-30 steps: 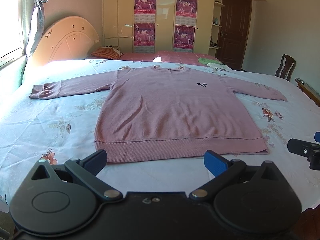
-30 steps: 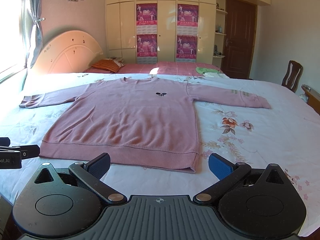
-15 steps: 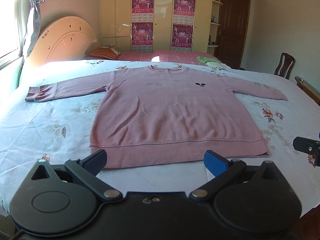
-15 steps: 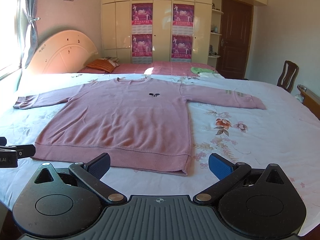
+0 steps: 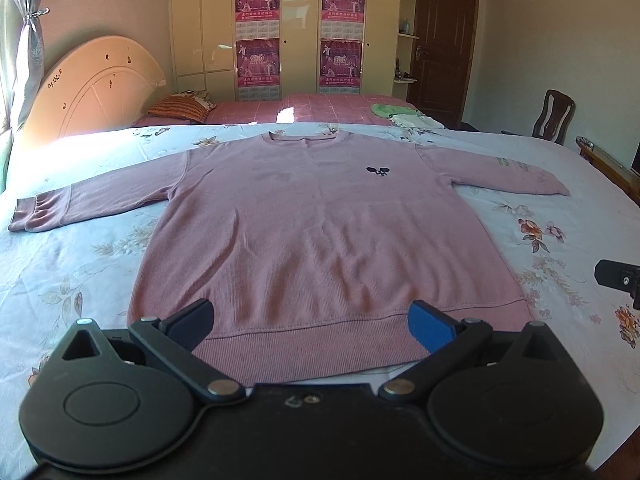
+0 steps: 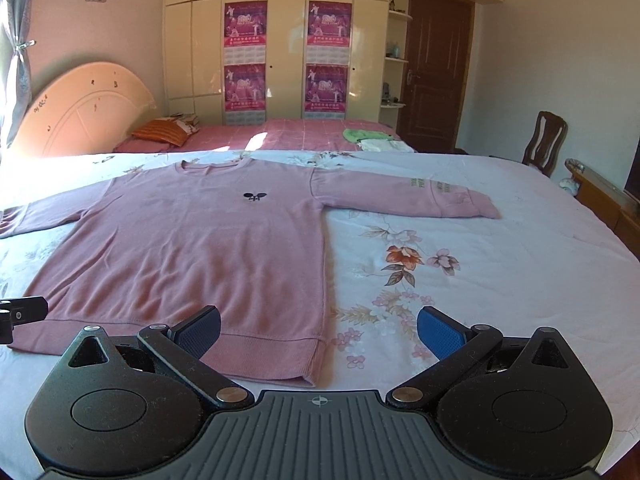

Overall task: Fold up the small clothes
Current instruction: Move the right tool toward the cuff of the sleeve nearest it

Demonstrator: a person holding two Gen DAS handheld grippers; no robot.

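Observation:
A pink long-sleeved sweater (image 5: 316, 232) lies flat and face up on the floral bed sheet (image 5: 60, 280), sleeves spread, hem toward me. It also shows in the right wrist view (image 6: 192, 248). My left gripper (image 5: 312, 322) is open and empty, over the middle of the hem. My right gripper (image 6: 318, 330) is open and empty, over the hem's right corner (image 6: 308, 364). The right gripper's tip shows at the edge of the left wrist view (image 5: 618, 276); the left gripper's tip shows in the right wrist view (image 6: 20, 314).
A second bed (image 5: 320, 108) with a pink cover, a striped pillow (image 5: 180, 106) and green and white clothes (image 5: 396, 114) stands behind. A wooden chair (image 5: 554, 116) and a wooden ledge (image 5: 608, 168) are at the right. Wardrobes and a door line the back wall.
Both grippers have moved forward and down toward the sweater's hem, which now lies between and under the fingers. Both stay open. The sweater has not moved.

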